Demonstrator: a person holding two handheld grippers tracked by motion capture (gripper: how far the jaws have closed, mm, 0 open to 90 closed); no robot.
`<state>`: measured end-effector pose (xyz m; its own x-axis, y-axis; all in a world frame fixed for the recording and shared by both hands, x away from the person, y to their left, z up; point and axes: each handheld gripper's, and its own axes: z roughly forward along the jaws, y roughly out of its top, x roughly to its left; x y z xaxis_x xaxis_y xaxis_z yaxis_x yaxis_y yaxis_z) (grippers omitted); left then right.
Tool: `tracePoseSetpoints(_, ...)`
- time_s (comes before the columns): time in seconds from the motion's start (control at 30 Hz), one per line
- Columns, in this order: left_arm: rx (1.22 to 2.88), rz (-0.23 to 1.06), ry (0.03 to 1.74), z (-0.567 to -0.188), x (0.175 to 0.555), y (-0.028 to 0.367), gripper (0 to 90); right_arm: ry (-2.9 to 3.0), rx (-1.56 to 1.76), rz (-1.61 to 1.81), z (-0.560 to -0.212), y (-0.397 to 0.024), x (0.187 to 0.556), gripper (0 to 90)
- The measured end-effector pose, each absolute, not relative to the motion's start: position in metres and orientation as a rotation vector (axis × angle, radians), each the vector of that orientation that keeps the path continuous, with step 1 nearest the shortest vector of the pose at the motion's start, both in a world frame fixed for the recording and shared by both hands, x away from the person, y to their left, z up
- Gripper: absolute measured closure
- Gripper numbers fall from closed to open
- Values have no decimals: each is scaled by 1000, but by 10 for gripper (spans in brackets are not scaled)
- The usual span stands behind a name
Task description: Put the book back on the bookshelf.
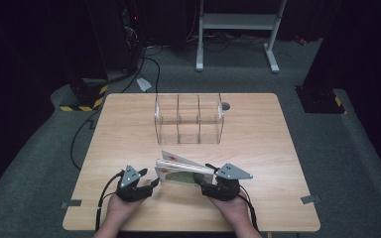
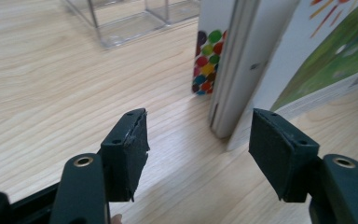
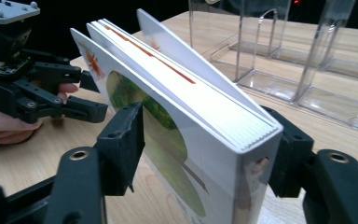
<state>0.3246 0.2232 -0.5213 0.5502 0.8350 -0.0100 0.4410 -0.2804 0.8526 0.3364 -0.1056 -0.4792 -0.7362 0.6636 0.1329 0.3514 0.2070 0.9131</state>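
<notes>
The left gripper view shows coloured dots on the white, green-illustrated board book point(image 2: 242, 65), unseen from above. The left gripper point(image 1: 146, 185) stands wide open and empty just beside the book's near end. The right gripper point(image 3: 205, 140) clamps the spine end. The book stands on edge on the pale wooden table point(image 1: 129, 129), lengthwise between the grippers, front cover splayed towards the clear three-compartment plastic organiser point(image 1: 189, 118).

The high view looks down from the near edge, facing twelve o'clock across the table point(image 1: 129, 124). Both gripper views sit low and close, sharing the book point(image 3: 177, 116) with it.
</notes>
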Motion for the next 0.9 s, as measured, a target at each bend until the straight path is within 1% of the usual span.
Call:
tracePoseSetpoints(0.27, 1909, 606, 1073, -524, 330, 220, 377, 2211, 900, 1500, -478, -107, 339, 383)
tracePoseSetpoints(0.37, 1914, 628, 1056, -524, 327, 219, 378, 2213, 899, 1489, -477, -109, 339, 415)
tracePoseSetpoints(0.53, 1929, 629, 1055, -524, 325, 218, 372, 2204, 899, 1491, -475, -108, 335, 442)
tracePoseSetpoints(0.67, 1973, 652, 1067, -525, 329, 216, 337, 2203, 876, 1459, -476, -104, 335, 421)
tracePoseSetpoints(0.83, 1999, 633, 1086, -526, 332, 215, 312, 2196, 883, 1472, -479, -102, 336, 420)
tracePoseSetpoints(0.9, 2032, 639, 1078, -526, 332, 214, 300, 2193, 884, 1465, -480, -100, 335, 426)
